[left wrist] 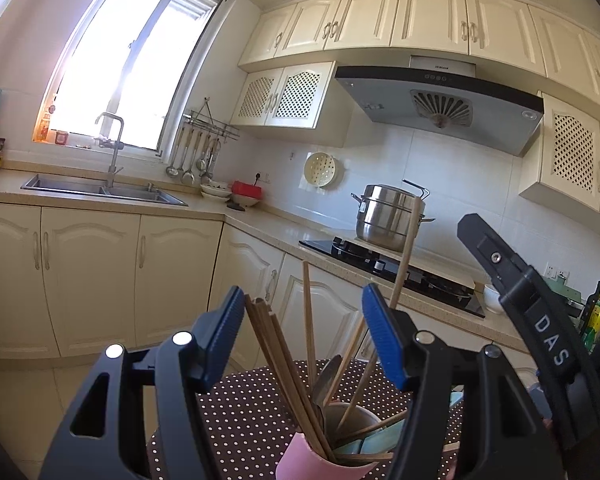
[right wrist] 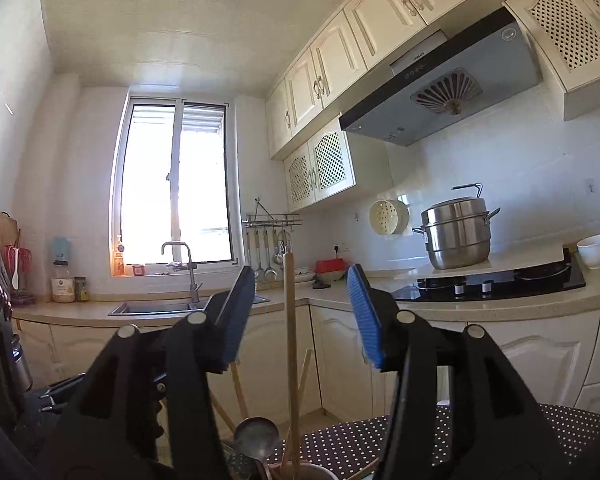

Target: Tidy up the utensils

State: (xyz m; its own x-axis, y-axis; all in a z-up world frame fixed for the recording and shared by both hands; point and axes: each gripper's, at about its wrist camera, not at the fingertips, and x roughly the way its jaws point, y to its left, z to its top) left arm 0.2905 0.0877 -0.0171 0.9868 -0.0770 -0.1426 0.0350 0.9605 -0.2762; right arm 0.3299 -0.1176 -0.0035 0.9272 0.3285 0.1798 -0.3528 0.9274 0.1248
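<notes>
Where the dotted brown tablecloth (left wrist: 236,408) fills the lower frame, a pink cup (left wrist: 316,460) bristles with slim wooden chopsticks (left wrist: 276,360) and a dull metal spoon (right wrist: 256,438). The left gripper (left wrist: 300,320) stands released around them; the right gripper (right wrist: 300,312) gapes, a tall round wooden stick (right wrist: 290,320) untouched between its ribbed blue pads.

The pink cup (left wrist: 320,462) is cut off by the bottom edge of the left wrist view, so its base stays unseen. In the right wrist view only its rim shows, and the metal spoon (right wrist: 256,438) and wooden chopsticks (right wrist: 290,344) run out of frame below. The left gripper's (left wrist: 303,330) fingers hide part of the dotted tablecloth (left wrist: 244,412).
</notes>
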